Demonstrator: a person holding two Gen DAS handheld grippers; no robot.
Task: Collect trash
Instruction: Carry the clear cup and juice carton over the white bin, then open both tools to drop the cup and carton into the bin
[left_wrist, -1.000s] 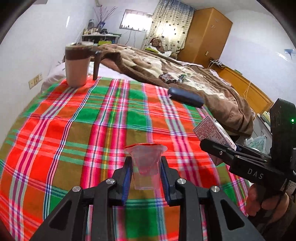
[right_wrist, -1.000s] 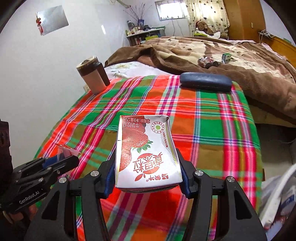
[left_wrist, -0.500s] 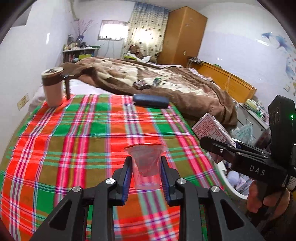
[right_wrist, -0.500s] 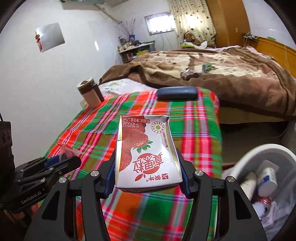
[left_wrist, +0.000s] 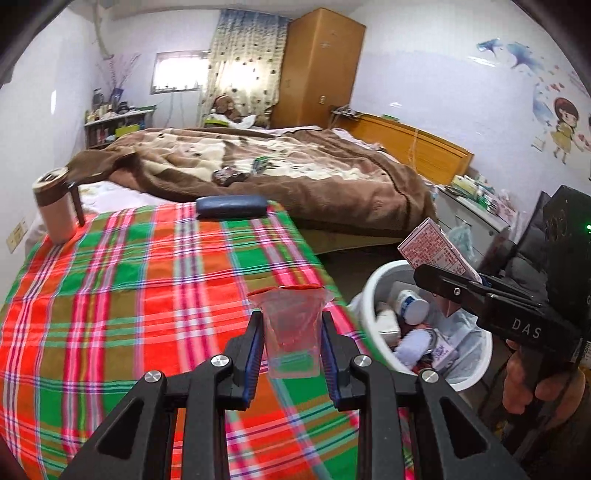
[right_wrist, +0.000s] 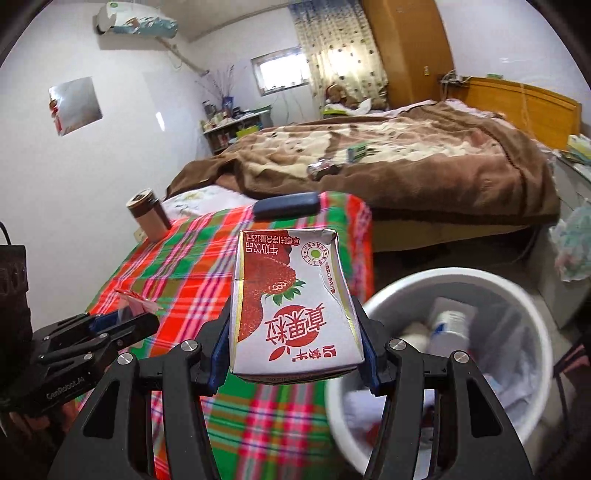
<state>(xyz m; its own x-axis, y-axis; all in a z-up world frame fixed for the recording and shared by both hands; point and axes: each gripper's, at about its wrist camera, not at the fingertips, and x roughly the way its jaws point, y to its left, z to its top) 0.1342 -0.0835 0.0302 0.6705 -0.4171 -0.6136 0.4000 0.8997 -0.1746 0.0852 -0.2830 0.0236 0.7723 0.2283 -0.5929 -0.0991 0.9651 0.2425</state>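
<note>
My left gripper (left_wrist: 291, 343) is shut on a clear plastic cup with a red rim (left_wrist: 291, 332), held above the right edge of the plaid table (left_wrist: 129, 295). My right gripper (right_wrist: 295, 347) is shut on a strawberry milk carton (right_wrist: 291, 306), held near the rim of a white trash bin (right_wrist: 517, 295). The bin (left_wrist: 365, 295) stands on the floor to the right of the table and holds several pieces of trash. The right gripper with its carton (left_wrist: 432, 251) shows above the bin in the left wrist view. The left gripper (right_wrist: 122, 321) shows at the left of the right wrist view.
A brown and pink mug (left_wrist: 55, 206) stands at the table's far left corner. A dark blue case (left_wrist: 232, 206) lies at the table's far edge. A bed with a brown blanket (left_wrist: 295, 173) is behind. A white cabinet (left_wrist: 472, 218) stands right of the bin.
Both grippers have swung to the right, away from the table's middle. The trash bin has come into view and is now close under the right gripper. Both grips are unchanged.
</note>
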